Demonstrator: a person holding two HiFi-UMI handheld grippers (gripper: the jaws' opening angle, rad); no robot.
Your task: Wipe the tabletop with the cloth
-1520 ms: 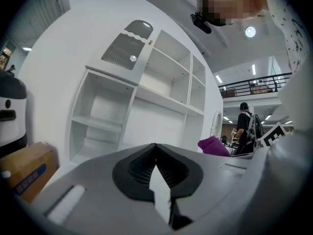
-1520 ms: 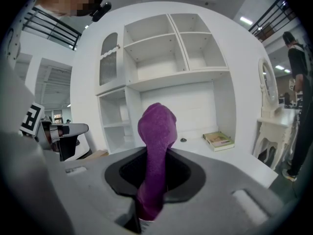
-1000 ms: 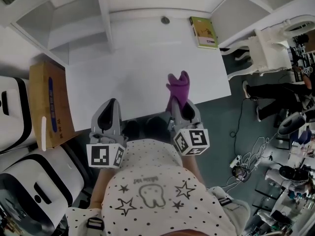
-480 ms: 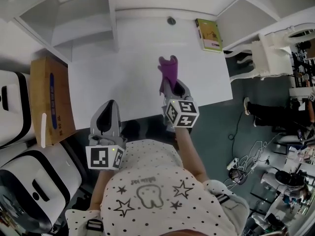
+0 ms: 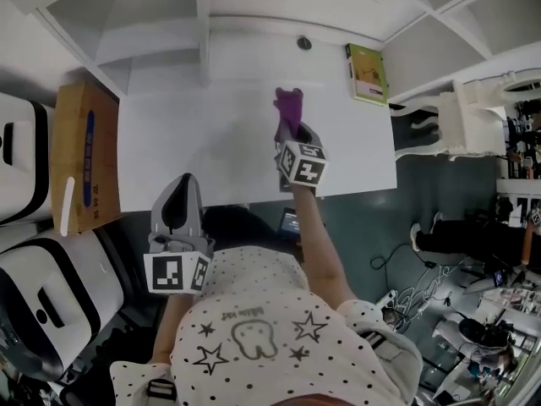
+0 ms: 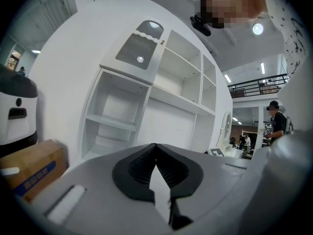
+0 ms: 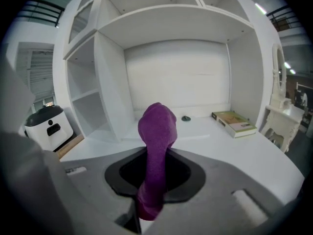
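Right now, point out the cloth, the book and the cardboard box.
cloth [image 7: 156, 126], right gripper view, bunched upper part
book [image 5: 367, 73], head view, middle of cover
cardboard box [image 5: 80, 155], head view, top face

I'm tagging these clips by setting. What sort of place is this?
Probably a lab or demo space staged as a study: a white desk with built-in shelves and a book, yet loose cables and equipment lie nearby.

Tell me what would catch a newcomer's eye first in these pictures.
The bright purple cloth stands out, sticking out of the right gripper above the white tabletop. Next come the flat green book at the table's far right corner and the left gripper, shut and empty, at the near edge.
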